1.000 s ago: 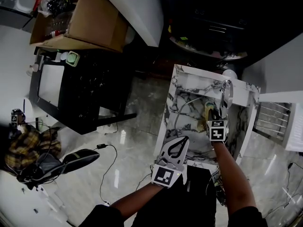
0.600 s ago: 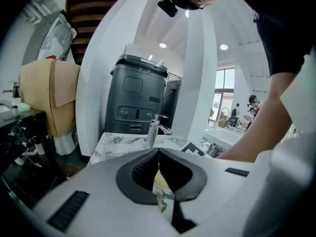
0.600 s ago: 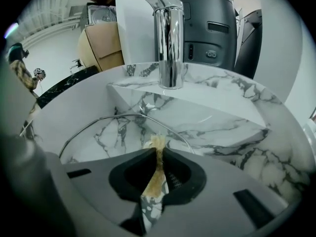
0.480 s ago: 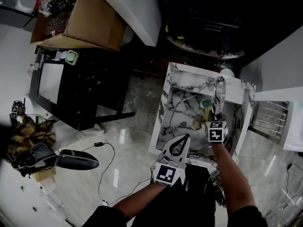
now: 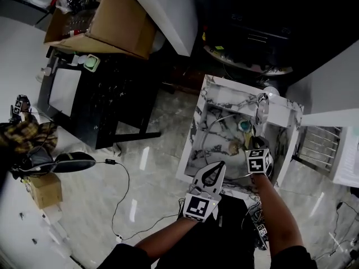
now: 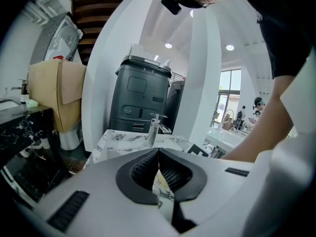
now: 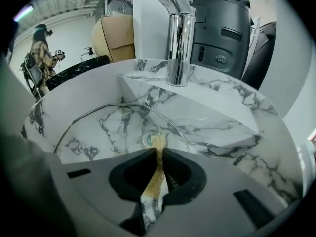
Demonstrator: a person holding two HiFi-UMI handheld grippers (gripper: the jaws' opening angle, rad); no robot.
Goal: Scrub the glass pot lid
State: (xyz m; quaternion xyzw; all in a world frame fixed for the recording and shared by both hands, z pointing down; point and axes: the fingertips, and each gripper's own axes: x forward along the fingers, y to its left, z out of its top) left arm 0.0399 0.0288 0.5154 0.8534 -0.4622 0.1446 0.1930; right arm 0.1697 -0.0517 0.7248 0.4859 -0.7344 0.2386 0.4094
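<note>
The glass pot lid [image 5: 216, 129] lies in the marble sink [image 5: 205, 94], and its metal rim arcs across the basin [image 7: 98, 110]. My right gripper [image 5: 247, 145] is down in the basin over the lid. It is shut on a thin tan scrub pad [image 5: 234, 146], which sticks out past the jaw tips [image 7: 157, 149] toward the drain [image 7: 144, 138]. My left gripper [image 5: 217, 166] hovers at the sink's near edge. It is shut with nothing in it [image 6: 158, 152]. The chrome faucet [image 5: 261, 108] stands straight ahead [image 7: 178, 43].
A dark appliance [image 7: 222, 28] stands behind the sink. A wire rack [image 5: 314, 144] is on the right. To the left stand a black table [image 5: 112, 94] and a cardboard box [image 5: 106, 21], with a cable [image 5: 120, 178] on the glossy floor. A person [image 7: 42, 48] stands far off.
The right gripper and the tan pad have drawn back from the faucet toward me across the lid. The left gripper has stayed at the near edge.
</note>
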